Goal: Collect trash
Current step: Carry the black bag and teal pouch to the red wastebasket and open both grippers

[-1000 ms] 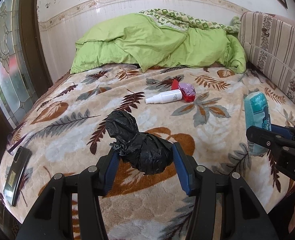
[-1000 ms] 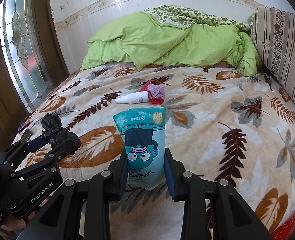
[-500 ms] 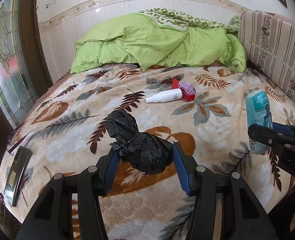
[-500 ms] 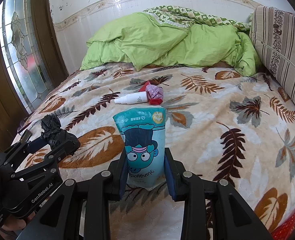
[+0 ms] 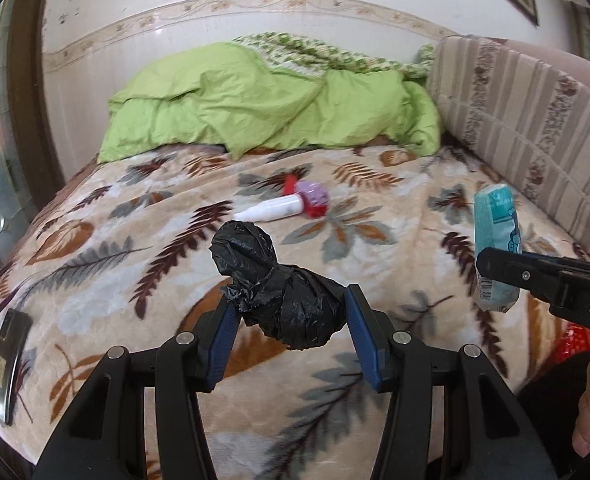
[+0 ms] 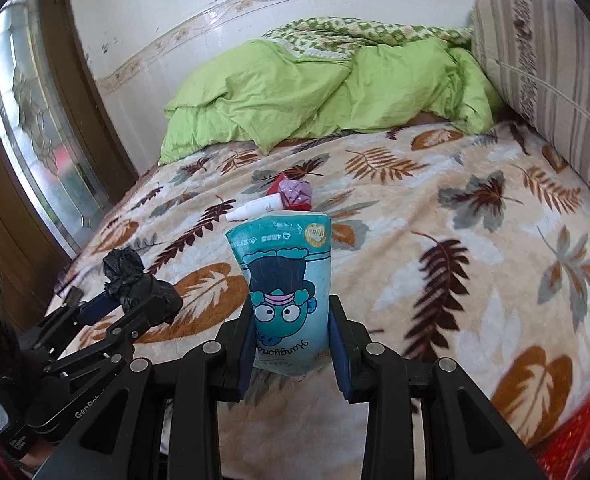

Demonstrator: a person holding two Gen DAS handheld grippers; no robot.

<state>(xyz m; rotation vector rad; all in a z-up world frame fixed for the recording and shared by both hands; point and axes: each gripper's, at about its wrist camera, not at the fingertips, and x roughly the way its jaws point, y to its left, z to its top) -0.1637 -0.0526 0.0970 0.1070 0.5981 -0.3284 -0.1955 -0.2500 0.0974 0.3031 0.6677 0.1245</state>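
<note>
The left gripper [image 5: 289, 312] is clamped on a crumpled black plastic bag [image 5: 283, 304], the right gripper [image 6: 291, 340] on a teal cartoon-printed pouch [image 6: 285, 292], both held above the leaf-patterned blanket [image 6: 435, 240]. The slick pouch could be dropped if tilted.

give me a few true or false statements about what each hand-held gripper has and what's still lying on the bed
1. The left hand-held gripper is shut on a crumpled black bag. True.
2. The right hand-held gripper is empty. False: it is shut on a teal snack pouch with a cartoon face.
3. A white spray bottle lies on the leaf-print blanket. True.
4. The red wrapper lies at the far end of the bed from the bottle. False: it lies right beside the bottle.
5. A dark phone lies near the blanket's left edge. True.
</note>
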